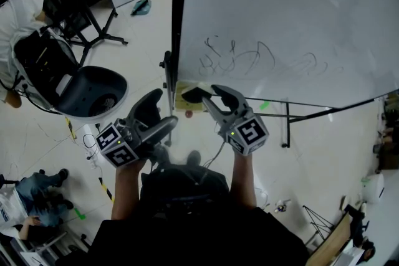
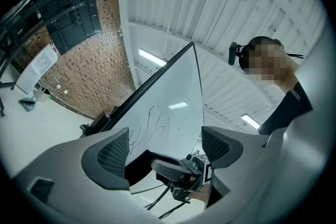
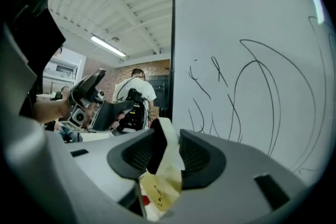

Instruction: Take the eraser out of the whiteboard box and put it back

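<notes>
Far left: a person in a white top (image 1: 17, 6) stands behind a dark chair (image 1: 93, 93) on the pale floor (image 1: 143, 40). A seated person (image 1: 31, 196) is at the lower edge.

Left tongs: the left tongs (image 1: 163, 109) are released, with the jaws wide apart and nothing between them. Their own view shows only the board and the other hand's tool through the gap. They are held near the other pair and do not touch it.

Box: a pale yellow box (image 3: 160, 191) sits at the lower left corner of the board, directly under the lifted eraser. A small red thing (image 1: 189, 113) shows at its near edge (too small to tell what it is).

Eraser: the eraser (image 3: 170, 148) is out of the box, raised above it and standing upright between the jaws. Its black felt side faces one pad and its cream back faces the other.

Right tongs: the right tongs (image 1: 211, 96) are clenched on the eraser, with both pads against its sides. They are held just beside the left edge of the board.

Whiteboard: the whiteboard (image 1: 287, 3) fills the upper right of the head view. Thin black scribbles (image 1: 243, 59) cover its lower left part (loops and strokes, no readable word).

Under the board: dark legs (image 1: 287, 124) stand on the floor. A bit of green tape (image 1: 265, 105) lies near them.
</notes>
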Tool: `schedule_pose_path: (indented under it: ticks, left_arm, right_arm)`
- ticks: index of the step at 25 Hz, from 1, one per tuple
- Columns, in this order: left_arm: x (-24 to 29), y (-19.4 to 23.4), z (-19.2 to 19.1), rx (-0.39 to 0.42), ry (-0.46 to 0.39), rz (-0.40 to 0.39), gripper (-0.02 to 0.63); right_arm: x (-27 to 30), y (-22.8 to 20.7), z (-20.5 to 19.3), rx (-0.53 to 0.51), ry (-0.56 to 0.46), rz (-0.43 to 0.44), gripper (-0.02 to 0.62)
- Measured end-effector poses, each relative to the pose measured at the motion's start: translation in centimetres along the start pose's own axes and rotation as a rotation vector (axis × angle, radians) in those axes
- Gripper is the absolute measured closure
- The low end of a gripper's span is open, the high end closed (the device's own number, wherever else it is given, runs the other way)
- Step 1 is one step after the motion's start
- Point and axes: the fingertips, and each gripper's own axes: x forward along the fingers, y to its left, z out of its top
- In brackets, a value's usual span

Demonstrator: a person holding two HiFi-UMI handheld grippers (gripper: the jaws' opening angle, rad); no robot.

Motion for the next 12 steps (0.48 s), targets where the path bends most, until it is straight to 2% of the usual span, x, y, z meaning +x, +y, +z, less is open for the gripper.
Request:
schedule_pose_path:
  ticks: [12]
  left_arm:
    - [1.0,-0.9,0.3,0.016,0.008,-0.024,0.178]
  right_arm:
    - [-2.0,-0.8,4.9,0.065,-0.125,0.01,0.426]
